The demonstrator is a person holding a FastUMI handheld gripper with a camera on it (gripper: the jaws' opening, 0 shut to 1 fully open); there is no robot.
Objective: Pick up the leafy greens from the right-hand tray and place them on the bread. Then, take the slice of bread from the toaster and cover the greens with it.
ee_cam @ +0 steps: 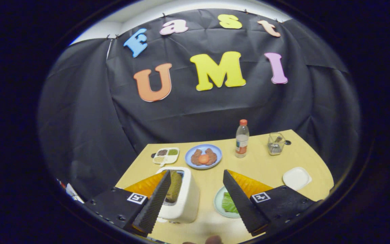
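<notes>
The gripper (196, 200) hangs above the near end of a yellow table (259, 166) with its two fingers spread wide and nothing between them but open air. One white toaster (179, 198) stands just ahead of the left finger, partly behind its tip, and one slice of bread (175, 186) sits in its slot. One pale green plate (222, 203) lies just inside the right finger, half hidden by it, and holds the leafy greens (229, 202). Beyond the fingers, between them, is one blue plate (203, 156) carrying two brown patty-like pieces with one round orange piece between them. Left of that plate, beyond the toaster, lies one small white divided dish (166, 155) with four compartments, each with a different filling, dark, green and pale. Beyond the right finger stand one clear bottle (242, 139) with an orange cap, upright, and farther right one wire holder (276, 143) with something metallic inside that is too small to make out. One white tray (296, 178) sits near the right finger's outer side, with nothing on it.
</notes>
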